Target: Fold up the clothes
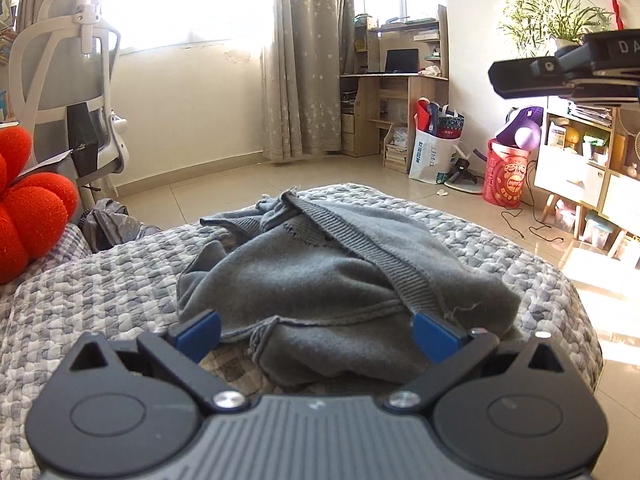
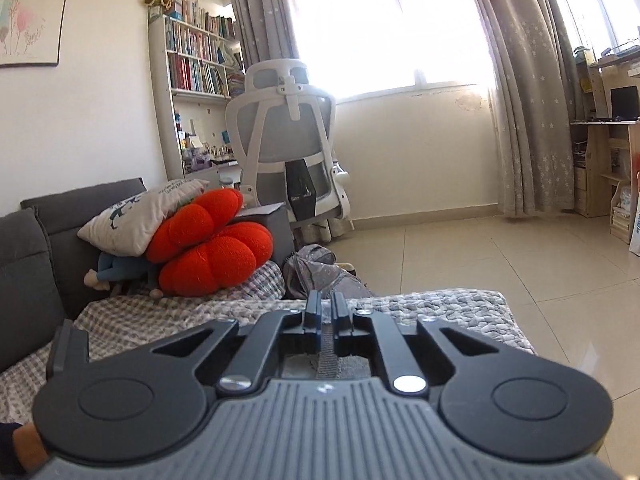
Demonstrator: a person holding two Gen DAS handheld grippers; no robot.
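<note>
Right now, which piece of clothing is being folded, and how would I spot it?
Find the bed with the pebble-patterned quilt. On its middle lies a crumpled grey sweater, between the open left gripper fingers. Its ribbed knit band sets it apart from the red cushion.

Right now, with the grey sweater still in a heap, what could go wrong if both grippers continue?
1. The grey sweater lies bunched near the end of the patterned bed cover; a pull could drag it off onto the floor.
2. The left gripper is open around thick folds, so it may pinch several layers.
3. The right gripper appears shut on a thin ribbed strip; that narrow hold may slip.
</note>
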